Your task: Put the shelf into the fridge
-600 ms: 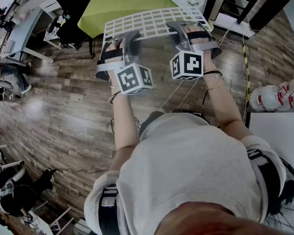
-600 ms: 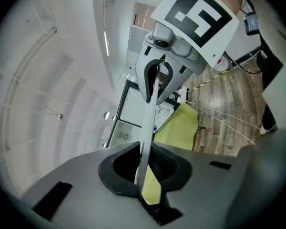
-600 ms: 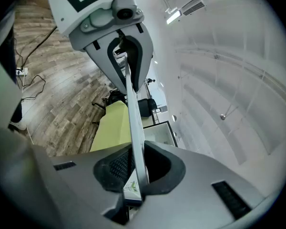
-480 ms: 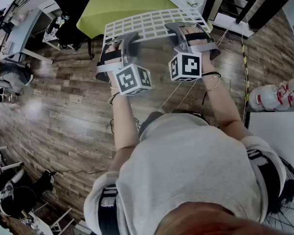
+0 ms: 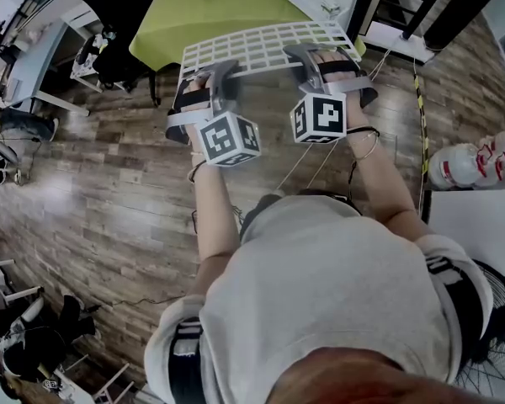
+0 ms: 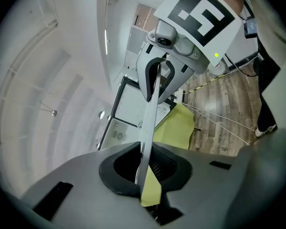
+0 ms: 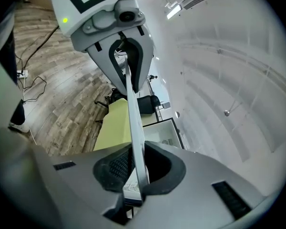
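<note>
Since a wide, thin panel would swing or twist if it were gripped at one spot, the two tongs share its near rim. The left gripper [image 5: 225, 67] is clamped on the flat white wire-grid shelf [image 5: 261, 45] towards its left end, and the right gripper [image 5: 305, 55] is clamped towards its right end. In each gripper view the thin rim runs straight through the throat of the jaws, which are pinched onto it, and the partner tool bites the same edge further along. Both tools dip only slightly, so the grid lies nearly flat, stretched out ahead of the person's arms. Keeping it that level looks deliberate, because a shelf has to meet its side supports squarely.

The shelf hangs in the air just on the person's side of the yellow-green table [image 5: 210, 11]. From above, its far edge overlaps the table's near edge, while both grippers stay short of the table, over the wood-plank floor [image 5: 109, 183]. Beyond the table's far side stands a white, dark-framed box [image 6: 128, 109]. It may be the open fridge, though that cannot be confirmed. By that reading the shelf is in transit and not yet at the opening.
</note>
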A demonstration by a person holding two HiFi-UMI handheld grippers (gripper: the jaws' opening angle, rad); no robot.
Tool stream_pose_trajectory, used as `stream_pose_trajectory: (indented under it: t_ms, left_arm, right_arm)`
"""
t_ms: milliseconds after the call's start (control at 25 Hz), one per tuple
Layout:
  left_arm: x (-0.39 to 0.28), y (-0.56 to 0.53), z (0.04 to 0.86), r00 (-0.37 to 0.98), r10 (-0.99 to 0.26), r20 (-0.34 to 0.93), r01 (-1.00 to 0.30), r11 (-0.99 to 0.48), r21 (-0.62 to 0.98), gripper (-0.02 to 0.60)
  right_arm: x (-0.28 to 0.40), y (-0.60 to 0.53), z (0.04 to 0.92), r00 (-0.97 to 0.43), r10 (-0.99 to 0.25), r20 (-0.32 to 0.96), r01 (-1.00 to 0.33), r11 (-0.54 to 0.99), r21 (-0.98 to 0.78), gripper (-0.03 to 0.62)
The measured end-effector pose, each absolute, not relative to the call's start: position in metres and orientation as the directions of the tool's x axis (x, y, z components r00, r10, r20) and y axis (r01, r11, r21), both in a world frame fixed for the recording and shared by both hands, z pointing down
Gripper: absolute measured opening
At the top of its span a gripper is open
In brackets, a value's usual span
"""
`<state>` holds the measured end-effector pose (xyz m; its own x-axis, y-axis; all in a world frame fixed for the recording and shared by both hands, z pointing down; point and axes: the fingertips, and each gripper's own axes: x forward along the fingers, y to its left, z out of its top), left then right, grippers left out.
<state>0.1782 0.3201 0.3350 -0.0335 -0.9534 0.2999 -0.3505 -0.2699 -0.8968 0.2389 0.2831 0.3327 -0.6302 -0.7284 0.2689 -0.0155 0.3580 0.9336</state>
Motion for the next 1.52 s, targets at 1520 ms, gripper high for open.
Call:
stream_pose_trajectory:
  t_ms: [1520]
  left_arm:
    - [0.09,0.216,0.339,-0.056,-0.96,0.274,-0.319,-0.243,-0.916,0.06]
  right_arm:
    - [0.15,0.176,0.337,-0.644,-0.73,0.228,-0.077,0.358,0.93,0.069]
